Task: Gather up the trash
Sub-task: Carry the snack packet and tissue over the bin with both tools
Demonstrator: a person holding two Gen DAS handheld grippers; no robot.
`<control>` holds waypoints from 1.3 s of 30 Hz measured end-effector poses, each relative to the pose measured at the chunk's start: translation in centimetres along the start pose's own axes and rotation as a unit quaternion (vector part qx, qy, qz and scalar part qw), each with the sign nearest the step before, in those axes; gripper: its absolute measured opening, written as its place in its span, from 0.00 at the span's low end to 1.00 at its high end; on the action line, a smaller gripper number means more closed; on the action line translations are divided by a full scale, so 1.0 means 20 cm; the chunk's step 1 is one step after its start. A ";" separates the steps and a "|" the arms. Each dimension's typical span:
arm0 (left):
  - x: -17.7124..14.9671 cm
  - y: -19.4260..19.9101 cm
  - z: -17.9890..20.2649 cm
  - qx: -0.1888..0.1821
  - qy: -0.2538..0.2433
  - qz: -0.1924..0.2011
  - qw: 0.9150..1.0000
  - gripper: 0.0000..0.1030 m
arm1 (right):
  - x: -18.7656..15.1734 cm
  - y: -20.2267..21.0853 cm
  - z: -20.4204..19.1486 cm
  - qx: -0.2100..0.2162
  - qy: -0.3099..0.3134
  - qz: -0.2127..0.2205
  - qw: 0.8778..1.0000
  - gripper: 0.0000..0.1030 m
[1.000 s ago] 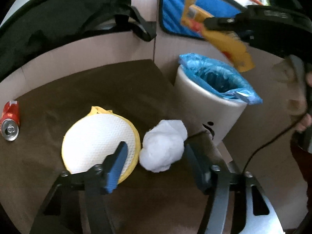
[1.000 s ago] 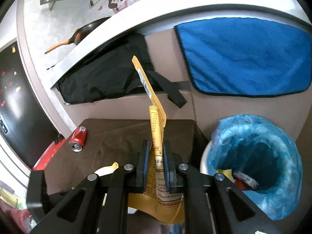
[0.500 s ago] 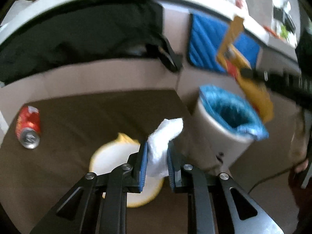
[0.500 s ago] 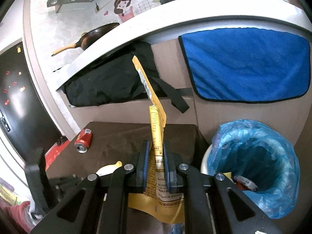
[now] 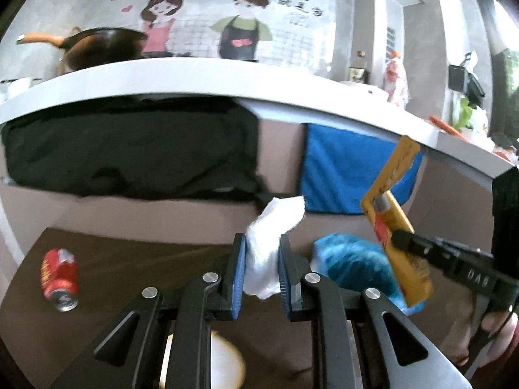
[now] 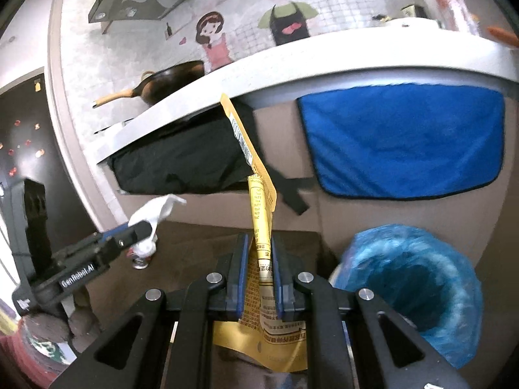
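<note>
The white tissue wad (image 5: pixel 263 253) sits pinched between the blue pads of the left gripper (image 5: pixel 259 270), held up in the air above the brown table (image 5: pixel 136 265) — its loose end pokes up past the fingertips. Just to its right, the right gripper (image 6: pixel 258 272) is clamped tight on a yellow wrapper (image 6: pixel 259 227), which stands tall between the jaws and hangs crumpled below them. Both pieces are near the bin (image 6: pixel 412 291), lined with a blue bag, standing beside the table — neither is over its mouth. A red can (image 5: pixel 60 278) lies on its side on the table's far left, and a yellow-rimmed white pad (image 5: pixel 223 363) lies below the left gripper.
</note>
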State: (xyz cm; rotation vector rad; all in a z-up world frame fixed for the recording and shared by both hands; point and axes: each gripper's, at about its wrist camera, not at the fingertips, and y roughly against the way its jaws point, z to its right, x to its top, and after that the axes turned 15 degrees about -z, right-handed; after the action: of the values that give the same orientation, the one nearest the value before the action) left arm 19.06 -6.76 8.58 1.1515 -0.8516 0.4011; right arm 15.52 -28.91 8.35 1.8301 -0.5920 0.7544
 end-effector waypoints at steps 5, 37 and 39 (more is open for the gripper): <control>0.07 -0.13 0.18 -0.037 -0.011 0.005 0.999 0.19 | -0.03 0.09 0.15 -0.038 -0.015 0.021 0.999 0.13; 0.07 -1.09 0.67 -0.119 -0.056 -0.148 0.980 0.19 | -0.17 -0.25 0.95 -0.065 -0.140 -0.036 0.987 0.14; 0.06 -1.11 0.68 -0.121 -0.054 -0.153 0.979 0.19 | -0.17 -0.27 0.96 -0.064 -0.141 -0.041 0.987 0.14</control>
State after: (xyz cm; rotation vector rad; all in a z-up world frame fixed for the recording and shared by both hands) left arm 29.75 -27.85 -2.50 1.0622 -0.7779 -0.0195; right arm 21.30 -44.71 -2.96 1.8431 -0.7261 0.3948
